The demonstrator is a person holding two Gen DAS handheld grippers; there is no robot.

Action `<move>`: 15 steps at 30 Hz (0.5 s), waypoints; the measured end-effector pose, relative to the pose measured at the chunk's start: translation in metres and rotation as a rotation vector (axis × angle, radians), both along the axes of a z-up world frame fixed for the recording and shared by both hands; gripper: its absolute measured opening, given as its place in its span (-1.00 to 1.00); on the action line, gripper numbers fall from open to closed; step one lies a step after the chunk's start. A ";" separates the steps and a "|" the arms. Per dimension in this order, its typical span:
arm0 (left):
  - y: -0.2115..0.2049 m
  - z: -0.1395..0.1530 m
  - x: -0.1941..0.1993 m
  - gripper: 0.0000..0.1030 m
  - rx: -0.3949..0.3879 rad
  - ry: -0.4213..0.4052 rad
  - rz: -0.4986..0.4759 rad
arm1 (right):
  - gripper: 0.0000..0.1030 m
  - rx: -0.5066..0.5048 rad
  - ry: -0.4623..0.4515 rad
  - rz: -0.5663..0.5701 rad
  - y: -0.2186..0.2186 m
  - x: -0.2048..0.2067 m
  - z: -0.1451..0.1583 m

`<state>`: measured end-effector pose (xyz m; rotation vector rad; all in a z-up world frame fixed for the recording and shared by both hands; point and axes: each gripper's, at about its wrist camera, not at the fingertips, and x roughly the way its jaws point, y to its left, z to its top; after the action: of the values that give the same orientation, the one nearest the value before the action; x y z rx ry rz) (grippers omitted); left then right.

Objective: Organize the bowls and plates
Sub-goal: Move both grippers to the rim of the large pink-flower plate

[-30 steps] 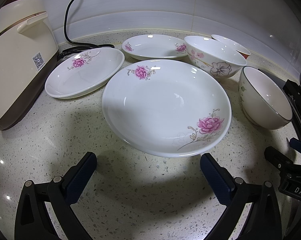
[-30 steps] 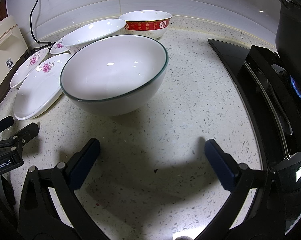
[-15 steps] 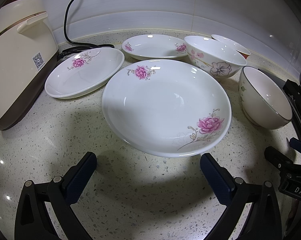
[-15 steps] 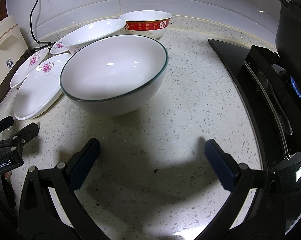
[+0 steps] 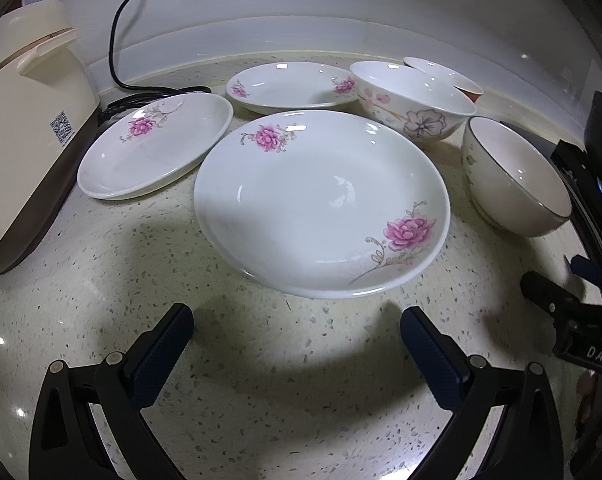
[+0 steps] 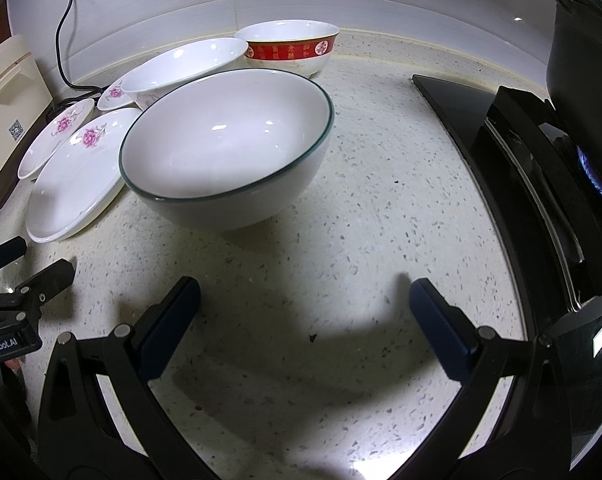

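In the left wrist view, a large white plate with pink flowers (image 5: 321,204) lies just ahead of my open, empty left gripper (image 5: 297,332). A smaller flowered plate (image 5: 157,146) lies to its left and a third (image 5: 293,86) behind it. A flowered bowl (image 5: 413,98), a red-banded bowl (image 5: 445,78) and a dark-rimmed bowl (image 5: 517,178) stand to the right. In the right wrist view, the dark-rimmed bowl (image 6: 225,148) stands ahead of my open, empty right gripper (image 6: 305,300). The red-banded bowl (image 6: 289,50) is behind it.
A cream rice cooker (image 5: 25,128) with a black cord (image 5: 121,36) stands at the left by the wall. A black gas stove (image 6: 541,184) with a lit burner and a dark pot (image 6: 585,48) fills the right side. The speckled counter (image 6: 381,200) runs between the bowls and the stove.
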<state>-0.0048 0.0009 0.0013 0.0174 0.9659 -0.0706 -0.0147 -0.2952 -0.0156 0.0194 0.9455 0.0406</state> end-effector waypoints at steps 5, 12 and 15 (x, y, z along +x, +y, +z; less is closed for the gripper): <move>0.002 0.001 -0.001 1.00 0.004 0.022 -0.077 | 1.00 0.003 0.031 -0.019 0.002 0.003 0.000; 0.024 0.001 -0.013 1.00 0.001 0.033 -0.082 | 1.00 0.005 0.058 -0.013 0.014 0.001 0.001; 0.049 0.004 -0.018 1.00 -0.084 0.036 -0.041 | 1.00 0.101 0.083 0.047 0.025 0.000 0.007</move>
<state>-0.0224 0.0497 0.0052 -0.0420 0.9980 -0.1495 -0.0145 -0.2698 -0.0087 0.0933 1.0267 0.1320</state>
